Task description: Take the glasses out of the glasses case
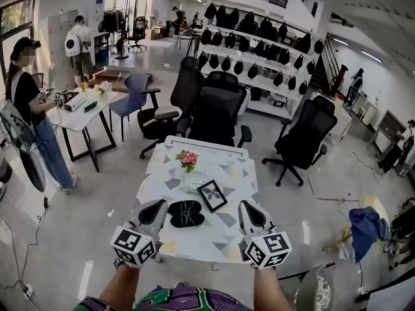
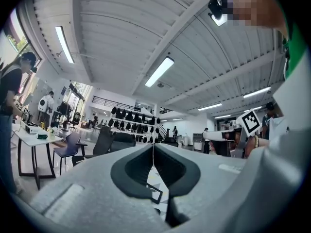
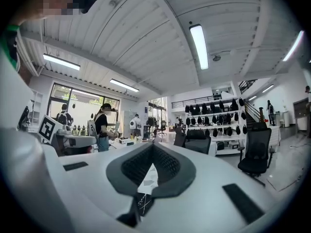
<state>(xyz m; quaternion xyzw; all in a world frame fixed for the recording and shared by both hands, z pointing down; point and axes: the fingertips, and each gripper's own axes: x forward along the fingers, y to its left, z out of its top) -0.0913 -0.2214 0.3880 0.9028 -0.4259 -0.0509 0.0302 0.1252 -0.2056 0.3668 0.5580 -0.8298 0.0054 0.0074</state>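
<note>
1. The table (image 1: 224, 233), w/ a grey-and-white patterned cloth, sits right in front of you. A black office chair (image 1: 217, 112) stands just behind its far edge.
2. You hold the L gripper (image 1: 155, 206) over the near-left corner, tips pointing toward the far edge. In the left gripper view the L gripper (image 2: 153, 148) has both jaws pressed together at the tips, w/ nothing btwn them.
3. You hold the R gripper (image 1: 249, 207) over the near-right corner, aimed the same way. In the right gripper view the R gripper (image 3: 153, 147) also has its jaws meeting at the tips and grips nothing. Only cloth shows through the gap lower down.
4. The black glasses case (image 1: 187, 214) lies flat by the table's near edge, about mid-width, btwn your two grippers. It's just beside the L tips and farther from the R ones, and neither touches it. Can't tell from up here if the lid is open.
5. A dark picture frame (image 1: 212, 195) lies just beyond the case on its right, turned at an angle to the table edges.
6. Pink flowers (image 1: 188, 158) stand in a small vase btwn table centre and far edge.
</note>
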